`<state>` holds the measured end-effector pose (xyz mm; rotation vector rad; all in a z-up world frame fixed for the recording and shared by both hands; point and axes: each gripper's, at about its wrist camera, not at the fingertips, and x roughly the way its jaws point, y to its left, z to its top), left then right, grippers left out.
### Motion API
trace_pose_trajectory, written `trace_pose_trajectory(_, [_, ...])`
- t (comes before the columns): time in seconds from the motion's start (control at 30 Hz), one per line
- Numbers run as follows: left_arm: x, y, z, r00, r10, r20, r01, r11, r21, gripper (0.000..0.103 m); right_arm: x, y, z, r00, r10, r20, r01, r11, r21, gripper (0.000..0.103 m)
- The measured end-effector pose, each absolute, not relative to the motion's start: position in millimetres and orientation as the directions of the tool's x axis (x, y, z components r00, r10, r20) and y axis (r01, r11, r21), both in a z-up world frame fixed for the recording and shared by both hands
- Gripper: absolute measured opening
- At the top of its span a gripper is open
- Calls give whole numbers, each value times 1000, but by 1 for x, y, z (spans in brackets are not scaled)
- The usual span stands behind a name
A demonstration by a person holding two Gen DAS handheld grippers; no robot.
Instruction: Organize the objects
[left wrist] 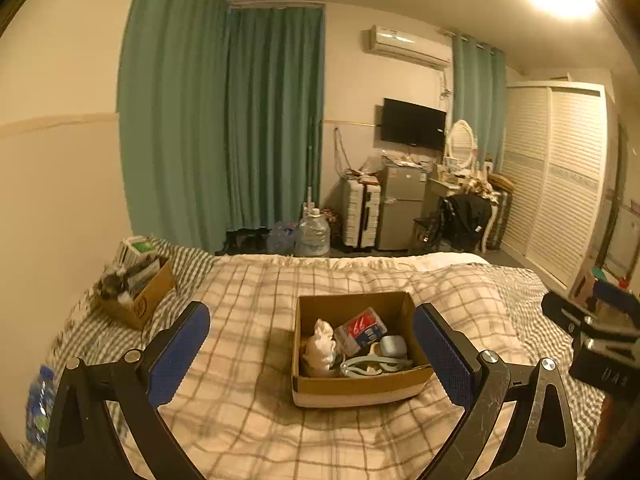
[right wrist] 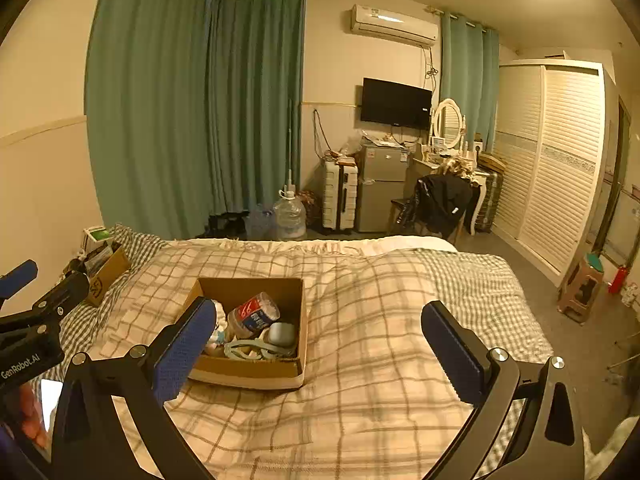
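Ahead, cardboard box (left wrist: 360,386), beyond open left hand-held gripper (left wrist: 312,356)

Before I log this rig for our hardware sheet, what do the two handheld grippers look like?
Both match: the left gripper and right gripper have black angular frames with silver screws and blue textured pads on long flat fingers. The left's body shows white "GenRobot.AI" lettering.

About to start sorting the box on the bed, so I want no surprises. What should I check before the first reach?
1. Left hand-held gripper open, holding nothing: ok.
2. Right hand-held gripper open, holding nothing: ok.
3. Near cardboard box top open, in view: ok.
4. Contents separable: red-labelled packet and grey case distinct; items underneath: cannot tell.
5. Second box by the wall has spare room: not ok, looks full.
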<state>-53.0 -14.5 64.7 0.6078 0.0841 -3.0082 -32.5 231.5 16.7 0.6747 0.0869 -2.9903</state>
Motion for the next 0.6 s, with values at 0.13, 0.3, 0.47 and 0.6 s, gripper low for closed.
trace_pose_trajectory(0.13, [-49,-6,35,-941,-81,-328,92,-996,-16,103,-28,229,-24,-944,-79,-321,108,-991,-73,102])
trace_pose_trajectory(0.3, [-49,5,10,-950,-122,-288,112,-992,52,103,-46,228,-58,-956,-54,-289,82,-993,-86,103])
trace_pose_trajectory(0.47, [-56,5,-9,-934,-121,-335,106,-992,62,103,-56,231,-69,-953,-28,-302,66,-991,-118,103])
trace_pose_trajectory(0.6, [-57,5,-14,-930,-114,-350,99,-993,61,103,-61,234,-74,-945,-49,-325,83,-992,-92,103])
